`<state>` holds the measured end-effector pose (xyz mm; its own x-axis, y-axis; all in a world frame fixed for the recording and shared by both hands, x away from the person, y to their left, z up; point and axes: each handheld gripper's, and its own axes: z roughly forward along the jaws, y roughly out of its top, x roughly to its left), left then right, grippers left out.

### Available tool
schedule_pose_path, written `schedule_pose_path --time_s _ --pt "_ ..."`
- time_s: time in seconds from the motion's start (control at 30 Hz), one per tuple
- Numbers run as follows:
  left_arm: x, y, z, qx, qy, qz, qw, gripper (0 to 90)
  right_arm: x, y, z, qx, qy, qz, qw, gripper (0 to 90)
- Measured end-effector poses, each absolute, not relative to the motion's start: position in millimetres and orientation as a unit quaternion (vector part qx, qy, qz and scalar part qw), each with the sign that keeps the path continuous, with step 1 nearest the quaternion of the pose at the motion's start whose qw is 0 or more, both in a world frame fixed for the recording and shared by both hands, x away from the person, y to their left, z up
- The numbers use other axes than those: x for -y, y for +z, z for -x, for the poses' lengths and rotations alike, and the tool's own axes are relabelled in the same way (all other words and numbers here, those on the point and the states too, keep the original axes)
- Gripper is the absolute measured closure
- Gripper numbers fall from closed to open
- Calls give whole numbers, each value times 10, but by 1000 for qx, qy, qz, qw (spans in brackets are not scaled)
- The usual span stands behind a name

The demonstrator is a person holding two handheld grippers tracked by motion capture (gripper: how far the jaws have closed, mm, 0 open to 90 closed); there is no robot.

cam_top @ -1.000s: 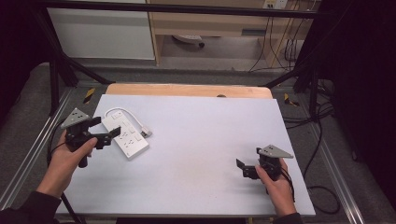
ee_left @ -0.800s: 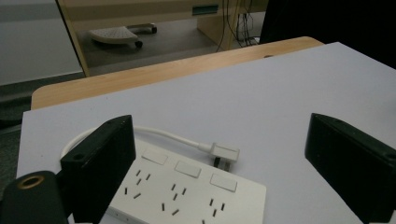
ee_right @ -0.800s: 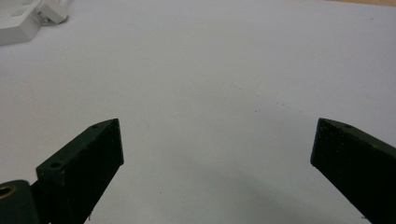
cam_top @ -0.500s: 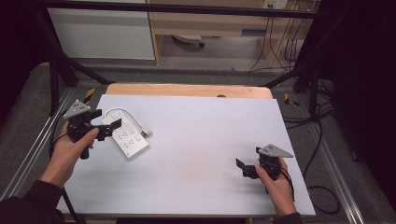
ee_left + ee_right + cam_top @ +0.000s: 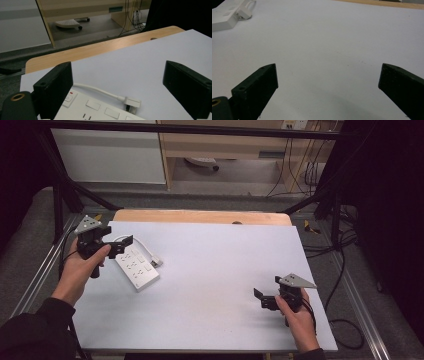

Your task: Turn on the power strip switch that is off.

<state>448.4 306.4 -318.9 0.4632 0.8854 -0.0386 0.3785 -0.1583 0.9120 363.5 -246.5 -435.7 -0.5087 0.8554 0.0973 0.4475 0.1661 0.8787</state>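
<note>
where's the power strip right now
In the high view the power strip lies at the table's left side, just right of the open left gripper.

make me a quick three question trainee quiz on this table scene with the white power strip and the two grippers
1. True or false: the left gripper is clamped on the white plastic power strip.
2. Which gripper is nearer the power strip? A) left B) right
3. Fill in: the strip's short white cable ends in a ____ lying on the white table top.

Key
1. False: its black jaws stand wide open, with the strip below them.
2. A
3. plug
</note>
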Motion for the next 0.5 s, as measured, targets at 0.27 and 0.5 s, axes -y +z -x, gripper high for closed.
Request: schedule_pose_path --time_s 0.27,0.5 --pt "-2955 -3264 -4638 -439 261 -730 454 96 2453 -4353 -3647 -733 468 -443 218 29" --pt "-2863 -3410 -4794 -449 261 -735 436 102 2469 -4345 -3636 -732 473 -440 216 29"
